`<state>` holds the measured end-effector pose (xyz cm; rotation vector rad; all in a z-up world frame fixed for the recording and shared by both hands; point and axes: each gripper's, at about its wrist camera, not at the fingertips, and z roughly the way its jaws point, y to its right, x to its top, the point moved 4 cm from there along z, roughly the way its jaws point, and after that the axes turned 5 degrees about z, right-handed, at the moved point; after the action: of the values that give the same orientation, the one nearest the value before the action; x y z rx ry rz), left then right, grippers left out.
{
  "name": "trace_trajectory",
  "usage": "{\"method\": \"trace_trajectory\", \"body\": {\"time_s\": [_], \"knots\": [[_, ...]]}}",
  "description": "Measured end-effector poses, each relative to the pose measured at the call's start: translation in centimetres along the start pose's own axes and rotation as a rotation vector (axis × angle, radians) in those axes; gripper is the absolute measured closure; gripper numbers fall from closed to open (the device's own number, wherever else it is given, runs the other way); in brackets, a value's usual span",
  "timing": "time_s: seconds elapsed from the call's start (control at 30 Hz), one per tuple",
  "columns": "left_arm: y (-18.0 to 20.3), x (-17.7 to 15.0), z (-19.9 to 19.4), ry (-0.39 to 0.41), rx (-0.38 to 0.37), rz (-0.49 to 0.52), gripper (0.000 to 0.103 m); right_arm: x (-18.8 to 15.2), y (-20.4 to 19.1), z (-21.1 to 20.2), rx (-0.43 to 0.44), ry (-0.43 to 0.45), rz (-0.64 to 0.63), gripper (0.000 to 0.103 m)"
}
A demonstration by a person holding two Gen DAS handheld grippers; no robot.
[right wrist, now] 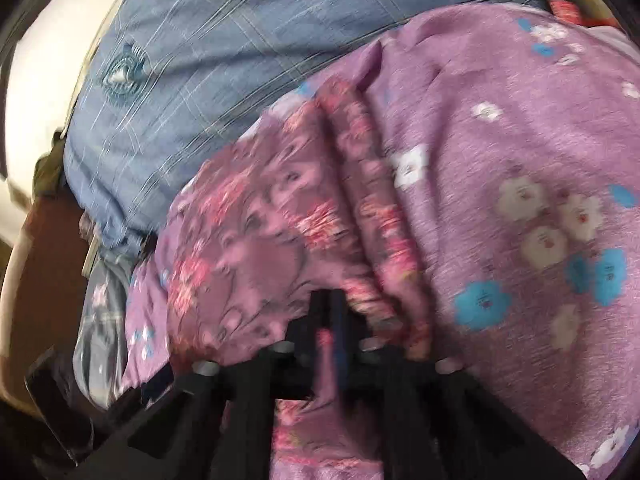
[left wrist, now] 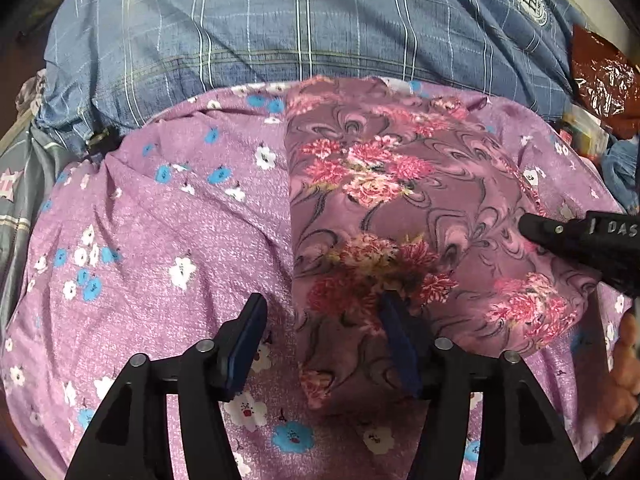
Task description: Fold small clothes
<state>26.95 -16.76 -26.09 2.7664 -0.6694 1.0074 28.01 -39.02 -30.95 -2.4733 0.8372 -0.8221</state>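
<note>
A small mauve garment with pink flower print lies on a lilac bedsheet with blue and white flowers. My left gripper is open, its jaws wide apart just above the garment's near left edge, holding nothing. My right gripper is shut on the garment, pinching a fold of its cloth; the right wrist view is blurred. The right gripper also shows in the left wrist view, over the garment's right side.
A blue checked quilt is bunched along the far side. A red foil packet and clutter sit at the far right. A brown surface lies left of the bed.
</note>
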Motion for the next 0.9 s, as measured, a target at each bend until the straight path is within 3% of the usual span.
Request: {"method": "trace_trajectory", "body": {"time_s": [0.43,0.9], "knots": [[0.0,-0.1,0.6,0.020,0.014,0.011,0.032,-1.8,-3.3,0.3,-0.284,0.121,-0.270,0.101],[-0.2,-0.3,0.9,0.033,0.003,-0.011,0.028,-2.2,-3.9,0.5,-0.347,0.147,-0.324,0.099]]}}
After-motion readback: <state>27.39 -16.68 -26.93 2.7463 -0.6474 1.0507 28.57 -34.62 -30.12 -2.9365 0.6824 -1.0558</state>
